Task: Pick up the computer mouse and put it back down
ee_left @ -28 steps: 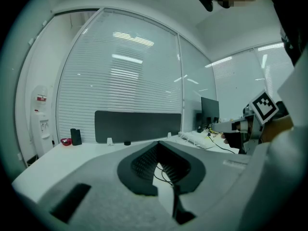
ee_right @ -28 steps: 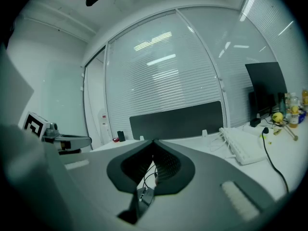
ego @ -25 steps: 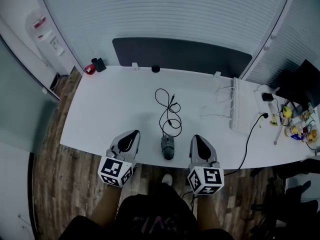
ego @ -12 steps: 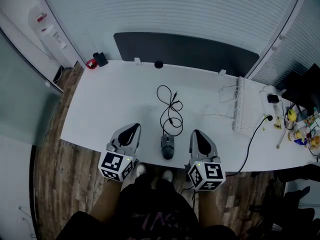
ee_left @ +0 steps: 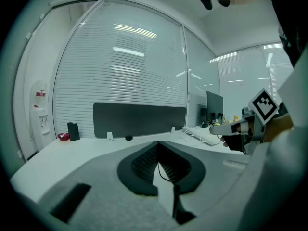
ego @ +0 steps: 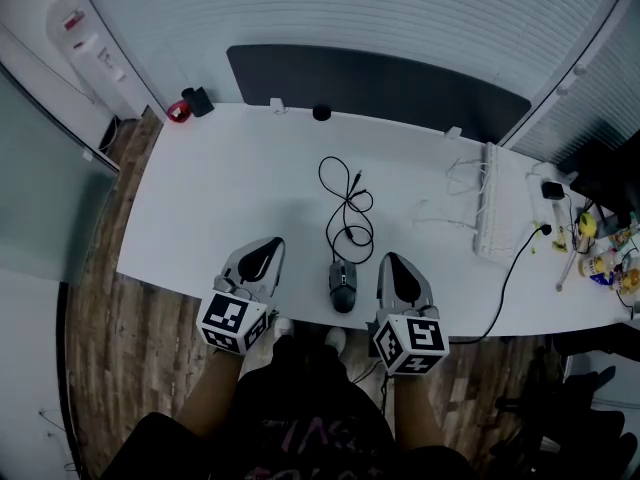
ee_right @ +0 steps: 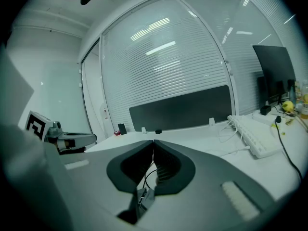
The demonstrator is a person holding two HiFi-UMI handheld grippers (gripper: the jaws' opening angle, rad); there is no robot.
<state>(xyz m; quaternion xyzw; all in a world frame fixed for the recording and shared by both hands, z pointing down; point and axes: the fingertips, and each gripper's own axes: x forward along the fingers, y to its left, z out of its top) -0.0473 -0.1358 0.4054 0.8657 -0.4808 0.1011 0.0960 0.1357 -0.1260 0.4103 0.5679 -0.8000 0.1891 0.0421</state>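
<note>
white desk (ego: pixel 220 198) has the mouse (ego: pixel 343 286) lying near its front edge, nothing touching it, its cable (ego: pixel 345 203) looping off toward the back. your left gripper (ego: pixel 266 253) sits just left of the mouse and your right gripper (ego: pixel 394 266) just right, both apart from it, over the desk's front edge. both pairs of fingers are pressed together with nothing between them. dark divider panel (ego: pixel 380 83) runs along the desk's far side, blinds (ego: pixel 350 8) behind it.

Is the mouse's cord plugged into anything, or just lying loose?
Loose. The cord lies in loops on the white desk beyond the mouse, and its far end rests on bare desk, joined to nothing.
</note>
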